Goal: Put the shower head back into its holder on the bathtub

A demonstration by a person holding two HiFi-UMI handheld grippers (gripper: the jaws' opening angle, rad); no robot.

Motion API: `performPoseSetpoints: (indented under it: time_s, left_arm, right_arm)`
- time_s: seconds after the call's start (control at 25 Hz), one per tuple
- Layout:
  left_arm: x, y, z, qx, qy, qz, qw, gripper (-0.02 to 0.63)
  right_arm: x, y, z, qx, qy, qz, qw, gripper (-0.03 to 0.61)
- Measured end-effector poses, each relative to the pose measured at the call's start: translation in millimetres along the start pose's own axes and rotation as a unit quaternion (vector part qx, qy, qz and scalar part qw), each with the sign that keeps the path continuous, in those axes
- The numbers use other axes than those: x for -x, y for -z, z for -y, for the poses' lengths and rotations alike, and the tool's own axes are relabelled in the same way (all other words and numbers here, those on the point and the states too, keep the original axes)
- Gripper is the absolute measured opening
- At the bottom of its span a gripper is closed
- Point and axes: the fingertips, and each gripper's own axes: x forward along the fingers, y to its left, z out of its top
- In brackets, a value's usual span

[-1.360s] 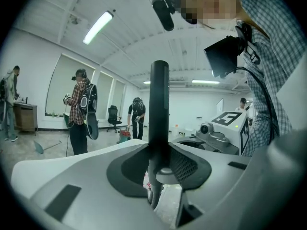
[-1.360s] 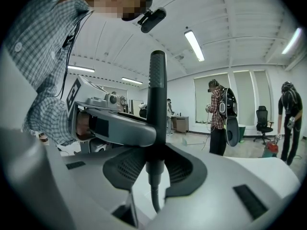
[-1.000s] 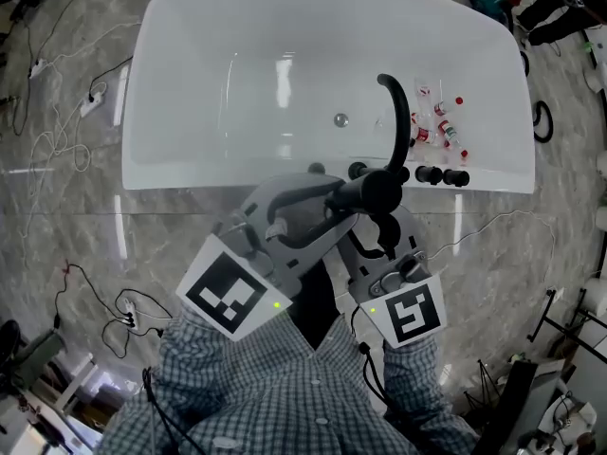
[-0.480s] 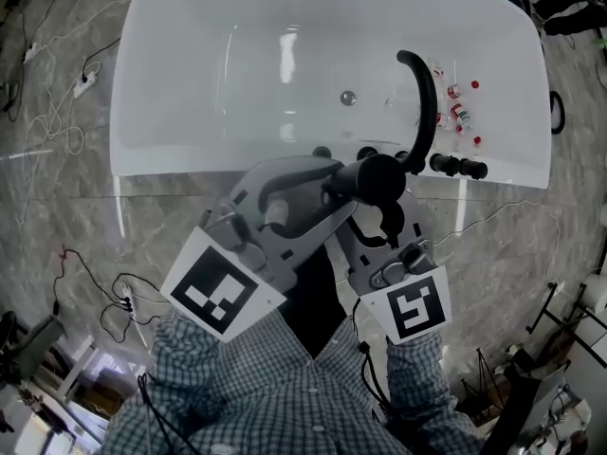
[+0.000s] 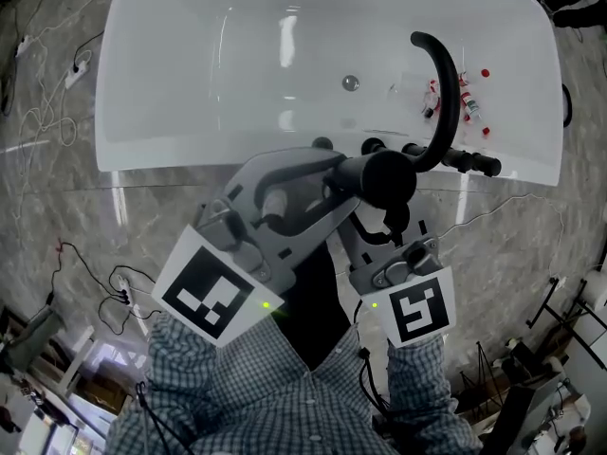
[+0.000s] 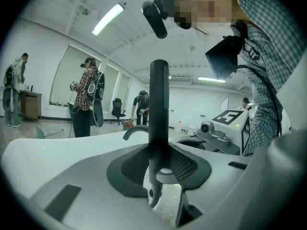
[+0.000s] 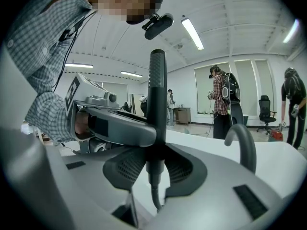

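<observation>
- the left gripper (image 6: 160,169) pinches the black shower head (image 6: 159,104) on its stick part. the stick stands straight up between the jaws.
- the right gripper (image 7: 154,162) pinches the same stick from the other side, so both tools hold one thing.
- the shower head is up in the air. it looks to be just over the near edge of the white bathtub (image 5: 171,83), close to the tall bent tap (image 5: 444,102).
- a row of small black knobs (image 5: 372,145) sits on that near edge. the holder is likely there too, but i cannot tell which black bit it is.
- a thin hose (image 7: 154,195) hangs down from the bottom of the stick.
- to do this step well, i think both hands should go down together, slow and even, so the stick does not tip.
- the bottom of the stick should line up right over the hole before it goes in, and the hose should not bunch up.
- the grip should be tight until the shower head sits by itself. then one tool lets go at a time.
- little bottles (image 5: 465,93) lie inside the bathtub at its right end, out of the way.
</observation>
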Motion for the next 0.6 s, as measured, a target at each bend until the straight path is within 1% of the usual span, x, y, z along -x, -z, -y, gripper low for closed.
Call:
performPoseSetpoints:
  time_s: [0.2,0.36,0.6]
  left_arm:
    - [-12,20,-8,-0.004,-0.004,-0.011,0.9999,0.126]
    - [-13,38,-7,-0.003,-0.006,-0.017,0.9998,0.126]
    - [-16,50,-10,-0.006,-0.007,-0.019,0.9998,0.126]
  right_arm:
    - [-8,22,9,-0.002,0.001,-0.003,1.0,0.121]
    - [-9,40,5,0.003,0.0,-0.01,1.0,0.121]
    - [-14,52,5,0.004,-0.003,-0.008,1.0,0.121]
